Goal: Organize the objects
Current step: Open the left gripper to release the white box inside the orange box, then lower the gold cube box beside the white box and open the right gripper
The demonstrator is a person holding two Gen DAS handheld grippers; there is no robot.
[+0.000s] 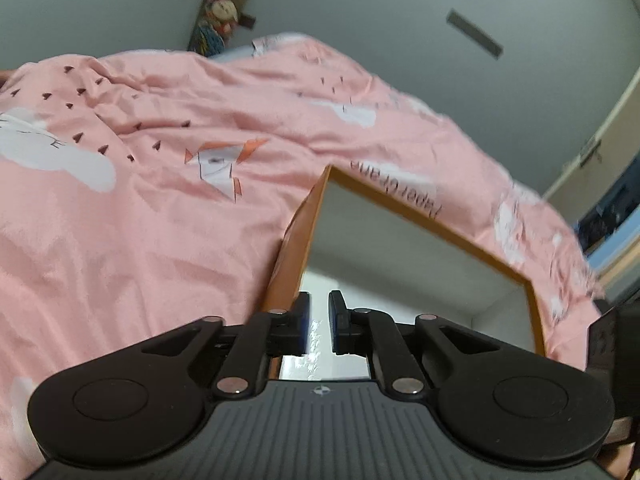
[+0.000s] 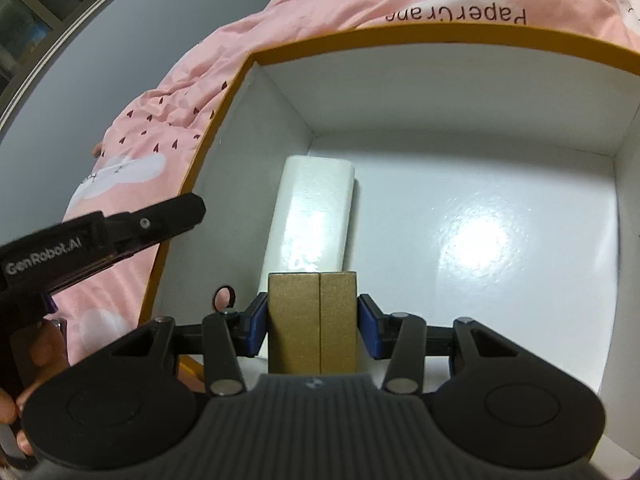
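An open box with orange rim (image 2: 440, 34) and white inside lies on a pink bedcover (image 2: 168, 128). A white rounded pack (image 2: 314, 208) lies flat on the box floor by the left wall. My right gripper (image 2: 313, 312) hangs over the box, shut on an upright gold box (image 2: 312, 320) just in front of the white pack. My left gripper (image 1: 319, 306) is over the orange rim (image 1: 400, 204) at the box's left wall, shut with nothing between its blue pads. In the right wrist view the left gripper (image 2: 188, 210) pokes in from the left above the box wall.
The pink bedcover (image 1: 140, 220) spreads wide to the left of the box. Plush toys (image 1: 224, 8) hang by a grey wall behind the bed. A hand (image 2: 36, 352) holds the left gripper at the lower left. A door frame (image 1: 600, 148) stands at the right.
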